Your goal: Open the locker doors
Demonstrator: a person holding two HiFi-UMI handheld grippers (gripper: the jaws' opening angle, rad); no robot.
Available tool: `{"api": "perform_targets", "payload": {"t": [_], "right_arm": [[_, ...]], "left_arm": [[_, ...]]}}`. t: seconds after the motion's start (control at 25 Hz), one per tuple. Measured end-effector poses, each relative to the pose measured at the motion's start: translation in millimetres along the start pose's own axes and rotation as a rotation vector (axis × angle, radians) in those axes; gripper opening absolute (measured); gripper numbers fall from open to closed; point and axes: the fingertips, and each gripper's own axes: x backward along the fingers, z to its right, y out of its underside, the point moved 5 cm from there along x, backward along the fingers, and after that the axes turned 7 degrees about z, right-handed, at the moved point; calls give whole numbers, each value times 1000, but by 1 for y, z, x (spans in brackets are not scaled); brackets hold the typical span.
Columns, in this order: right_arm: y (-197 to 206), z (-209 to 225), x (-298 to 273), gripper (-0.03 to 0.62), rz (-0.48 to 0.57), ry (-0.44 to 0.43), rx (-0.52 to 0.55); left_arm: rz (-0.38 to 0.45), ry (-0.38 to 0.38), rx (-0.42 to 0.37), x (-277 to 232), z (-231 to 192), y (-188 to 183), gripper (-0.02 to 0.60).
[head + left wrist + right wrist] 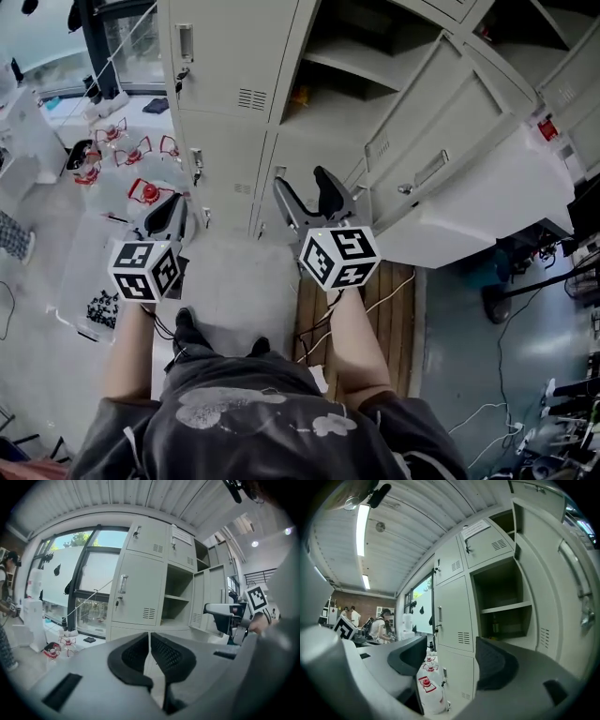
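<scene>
Pale grey metal lockers [234,66] are standing just ahead of both grippers, one long-handled door [441,155] hanging open beside the right gripper [302,186], whose jaws are gaping wide and empty, while the left gripper [173,214] is pressing its jaws together.

You have pale grey locker doors [225,56]. Your right tongs [298,178] show black pads [330,195] and a black-and-white square-patterned cube [339,257].

Left gripper [169,214] fingers [133,656] together; right gripper [302,183] fingers [494,667] spread wide.
</scene>
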Motion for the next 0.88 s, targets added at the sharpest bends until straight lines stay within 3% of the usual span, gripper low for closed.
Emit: {"api": "perform_targets", "payload": {"t": [0.56, 0.88], "right_arm": [[18, -92, -179, 311, -10, 18, 34], [20, -126, -256, 311, -3, 22, 85]], "left_arm": [[4, 114, -43, -48, -155, -32, 22], [34, 168, -41, -76, -208, -48, 23]]}}
